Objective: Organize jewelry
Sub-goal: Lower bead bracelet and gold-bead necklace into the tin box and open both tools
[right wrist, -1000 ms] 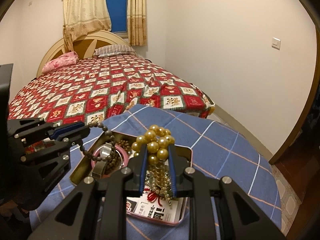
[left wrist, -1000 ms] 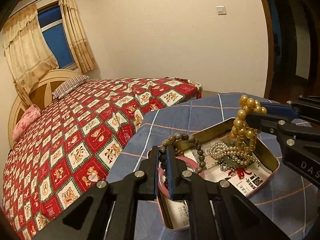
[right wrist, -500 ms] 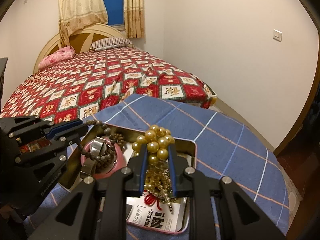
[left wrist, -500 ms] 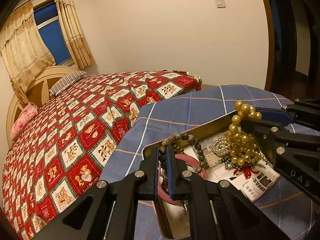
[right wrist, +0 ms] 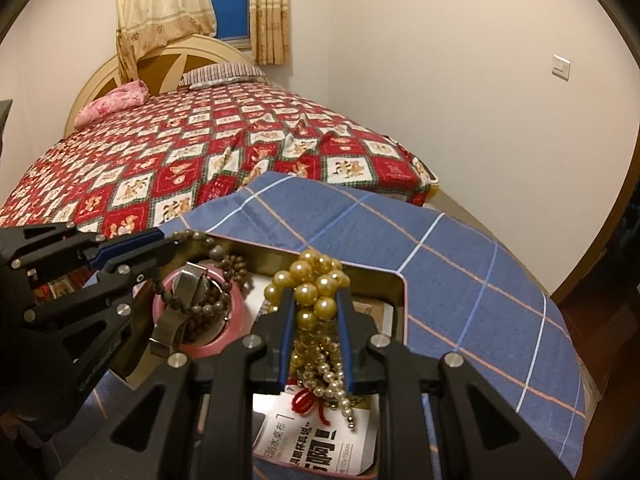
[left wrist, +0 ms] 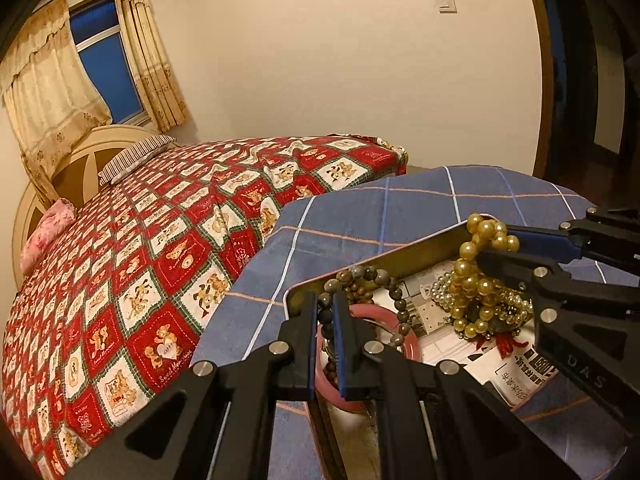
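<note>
Your left gripper has its fingers pinched on the dark bracelet, a few beads caught in the narrow gap between the blue pads. The rest of the loop arcs forward and right, then hangs down over the pink dish. In the right wrist view the same gripper enters from the left, held almost level, its tips over the tin's near-left corner, the dark bracelet trailing from them into the dish.

Your right gripper is clamped on the gold beads. A cluster bulges above the fingers and the strands drop between them into the tin. The left wrist view shows this gripper reaching in from the right, roughly level, fingers stacked one above the other, with the gold beads hanging from the tips.

Below the gold beads a heap of small pearl strands and a red cord lie on a printed card on the tin floor. A metal clip stands in the dish among brown beads.

The tin sits on the blue checked cloth. Beyond it is the bed with its red quilt, a pink pillow at the headboard, and a curtained window.
</note>
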Available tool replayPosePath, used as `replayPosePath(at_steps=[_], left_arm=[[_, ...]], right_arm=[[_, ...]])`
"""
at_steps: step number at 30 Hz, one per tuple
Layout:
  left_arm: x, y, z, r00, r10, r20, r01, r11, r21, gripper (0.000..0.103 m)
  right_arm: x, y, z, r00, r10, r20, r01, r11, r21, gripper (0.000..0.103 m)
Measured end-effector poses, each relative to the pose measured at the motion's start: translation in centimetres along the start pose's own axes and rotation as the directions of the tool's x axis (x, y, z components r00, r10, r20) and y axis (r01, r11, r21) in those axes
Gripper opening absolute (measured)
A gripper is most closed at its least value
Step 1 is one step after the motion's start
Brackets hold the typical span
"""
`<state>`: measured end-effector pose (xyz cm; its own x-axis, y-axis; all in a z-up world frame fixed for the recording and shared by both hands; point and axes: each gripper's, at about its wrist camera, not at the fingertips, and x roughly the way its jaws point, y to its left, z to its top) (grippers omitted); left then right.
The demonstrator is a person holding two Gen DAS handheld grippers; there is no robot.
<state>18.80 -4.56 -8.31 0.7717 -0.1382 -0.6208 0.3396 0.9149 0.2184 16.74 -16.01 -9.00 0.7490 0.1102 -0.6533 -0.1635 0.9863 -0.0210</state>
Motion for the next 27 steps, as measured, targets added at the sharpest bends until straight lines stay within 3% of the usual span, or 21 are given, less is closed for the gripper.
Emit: replayPosePath(at_steps=[27], left_arm=[[0.5,-0.2,-0.8,1.000,-0.014,-0.028,0.015,1.000,0.003,0.007]], right_arm=[[1.1,0.2,-0.9,0.999,-0.009,-0.047,0.009,1.000,-0.009,0.022]])
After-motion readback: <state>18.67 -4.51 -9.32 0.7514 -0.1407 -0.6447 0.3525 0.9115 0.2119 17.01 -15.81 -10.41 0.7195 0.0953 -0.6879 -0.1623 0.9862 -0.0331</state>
